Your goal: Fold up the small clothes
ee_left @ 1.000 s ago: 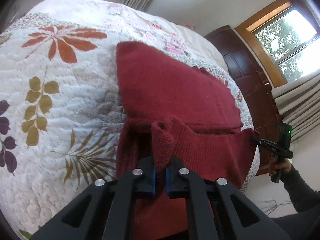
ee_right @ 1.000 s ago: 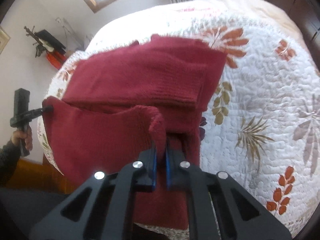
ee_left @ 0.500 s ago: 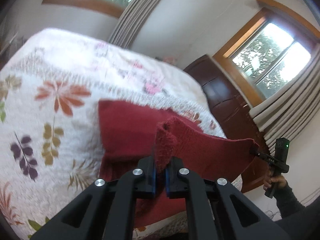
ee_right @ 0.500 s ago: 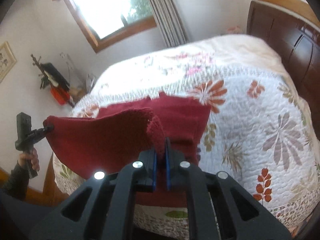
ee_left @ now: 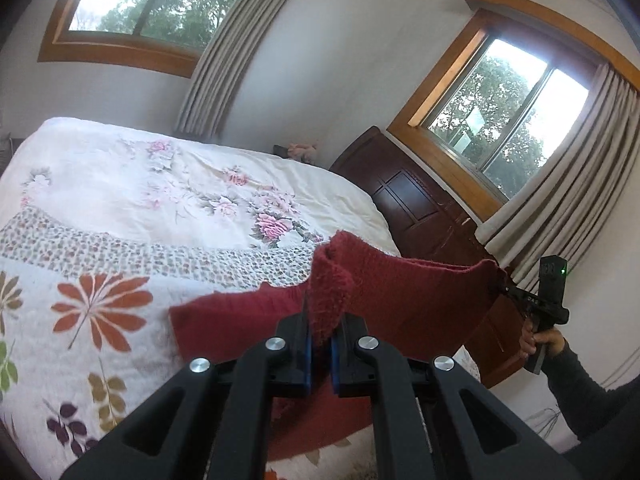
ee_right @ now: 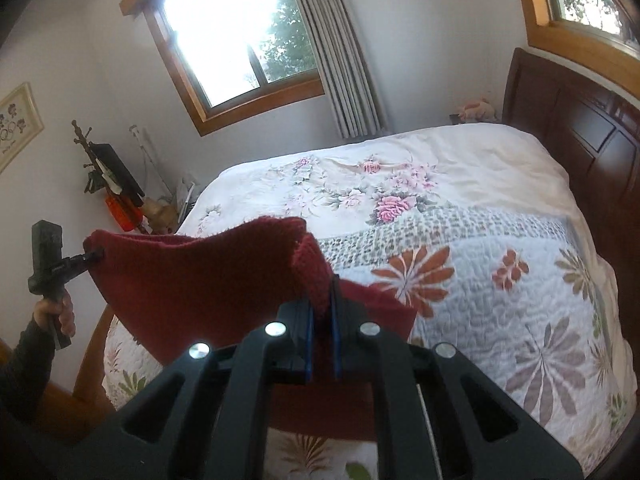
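A flowered quilt (ee_left: 120,240) lies below; my left gripper (ee_left: 320,344) and right gripper (ee_right: 321,332) both pinch the red sweater (ee_left: 400,300).

Home bedroom: bed (ee_right: 500,184) under floral quilt (ee_left: 100,320), dark headboard (ee_right: 580,128), curtained windows (ee_left: 508,120), coat rack (ee_right: 104,172).

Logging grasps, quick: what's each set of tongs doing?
Left tongs: shut on the red knit garment.
Right tongs: shut on the same garment.
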Demonstrator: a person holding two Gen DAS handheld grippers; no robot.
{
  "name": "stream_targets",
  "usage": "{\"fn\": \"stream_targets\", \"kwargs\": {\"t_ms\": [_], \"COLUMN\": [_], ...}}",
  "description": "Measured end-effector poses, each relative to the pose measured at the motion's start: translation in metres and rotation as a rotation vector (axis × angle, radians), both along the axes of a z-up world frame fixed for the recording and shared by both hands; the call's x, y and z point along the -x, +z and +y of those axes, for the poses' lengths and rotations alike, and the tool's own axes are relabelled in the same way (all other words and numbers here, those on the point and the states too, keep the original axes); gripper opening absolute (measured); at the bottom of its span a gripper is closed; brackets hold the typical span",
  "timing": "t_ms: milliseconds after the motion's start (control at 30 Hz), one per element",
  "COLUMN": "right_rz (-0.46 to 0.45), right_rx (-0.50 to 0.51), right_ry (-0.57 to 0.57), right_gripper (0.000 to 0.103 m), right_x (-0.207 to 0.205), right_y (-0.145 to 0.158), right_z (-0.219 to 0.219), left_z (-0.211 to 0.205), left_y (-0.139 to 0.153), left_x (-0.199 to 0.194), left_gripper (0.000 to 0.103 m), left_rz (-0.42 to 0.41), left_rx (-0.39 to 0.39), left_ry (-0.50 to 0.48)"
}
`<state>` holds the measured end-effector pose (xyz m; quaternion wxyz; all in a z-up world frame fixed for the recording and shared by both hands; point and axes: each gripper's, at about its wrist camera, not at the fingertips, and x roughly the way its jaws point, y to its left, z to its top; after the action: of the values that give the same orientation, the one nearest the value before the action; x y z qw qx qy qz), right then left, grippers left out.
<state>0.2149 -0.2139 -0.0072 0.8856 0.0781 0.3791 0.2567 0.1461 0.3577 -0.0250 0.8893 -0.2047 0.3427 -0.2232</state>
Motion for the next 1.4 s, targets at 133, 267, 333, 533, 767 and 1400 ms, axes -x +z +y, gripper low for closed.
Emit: {"fn": "stream_targets", "kwargs": {"t_ms": [133, 267, 333, 533, 767, 1400], "right_rz": [0.048, 0.141, 0.191, 0.345, 0.450, 0.531], "right_rx": [-0.005, -0.014, -0.010, 0.042, 0.088, 0.110], "right_ry": [0.002, -0.010, -0.012, -0.002, -0.021, -0.081], "right_gripper": [0.006, 0.006, 0.006, 0.006, 0.006, 0.006], "right_x": [-0.041, -0.092, -0.116, -0.168, -0.197, -0.238], "right_y": [-0.015, -0.047, -0.067, -0.134, -0.187, -0.226], "right_z": [0.005, 0.011, 0.016, 0.034, 0.039, 0.040], "left_z": [0.006, 0.012, 0.015, 0.019, 0.041, 0.049], "left_y": [-0.015, -0.040, -0.057, -0.123, -0.200, -0.232], "left_x": [-0.038, -0.081, -0.100, -0.149, -0.174, -0.226], "left_gripper": [0.006, 0.006, 0.006, 0.006, 0.006, 0.006], "left_rz": [0.044, 0.112, 0.154, 0.325, 0.510, 0.581], "left_rx": [0.010, 0.021, 0.028, 0.051, 0.160, 0.192], "left_ry": [-0.004, 0.003, 0.008, 0.029, 0.098, 0.132]}}
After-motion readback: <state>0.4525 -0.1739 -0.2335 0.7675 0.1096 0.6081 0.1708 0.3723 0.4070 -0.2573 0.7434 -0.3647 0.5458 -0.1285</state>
